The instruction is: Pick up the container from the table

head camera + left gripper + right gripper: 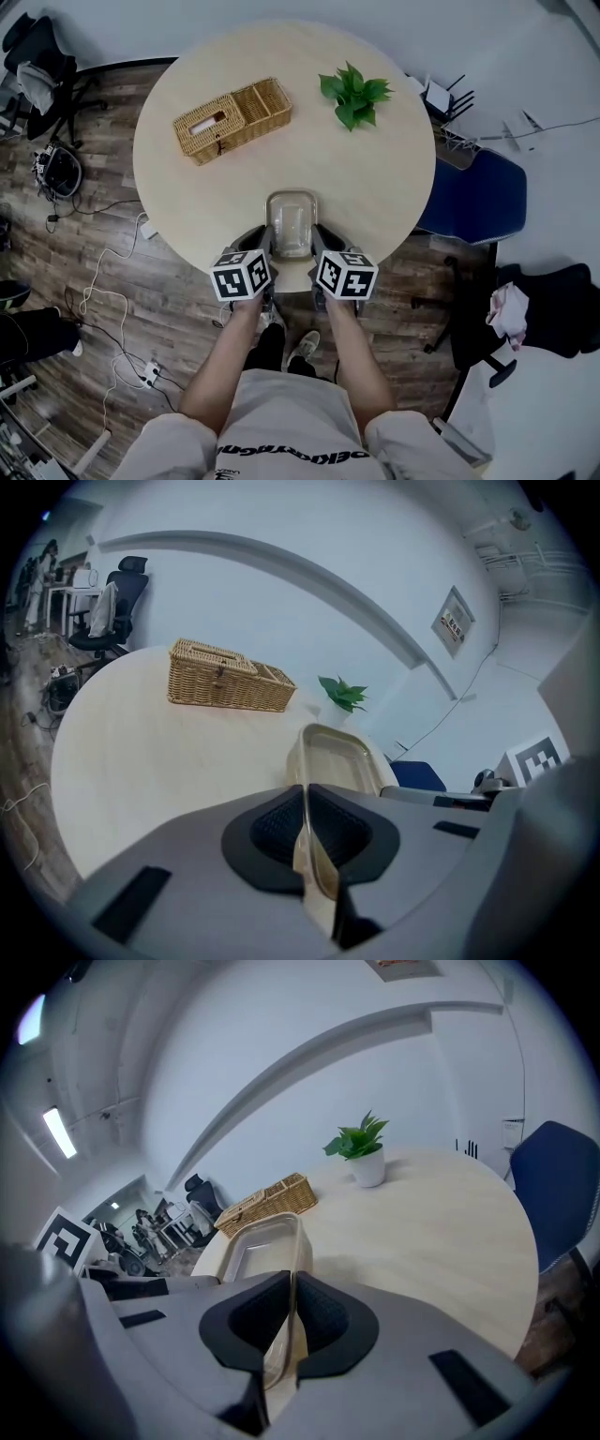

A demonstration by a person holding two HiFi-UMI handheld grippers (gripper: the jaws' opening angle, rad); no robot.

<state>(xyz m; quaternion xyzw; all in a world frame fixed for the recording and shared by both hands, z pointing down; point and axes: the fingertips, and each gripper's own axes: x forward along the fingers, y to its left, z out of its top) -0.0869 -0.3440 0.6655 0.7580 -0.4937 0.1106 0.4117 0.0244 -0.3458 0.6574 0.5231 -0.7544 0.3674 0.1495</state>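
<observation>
Clear container [290, 225] is pinched at both long walls — left claw [307, 841] & right claw [286, 1326] clamped on thin plastic (prob. light, flexible, slippery); rims judged best hold.

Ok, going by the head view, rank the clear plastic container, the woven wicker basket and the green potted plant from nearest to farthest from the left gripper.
1. The clear plastic container, its rim clamped by the left gripper, at the near edge.
2. The woven wicker basket, far left of the table.
3. The green potted plant, far right.
</observation>
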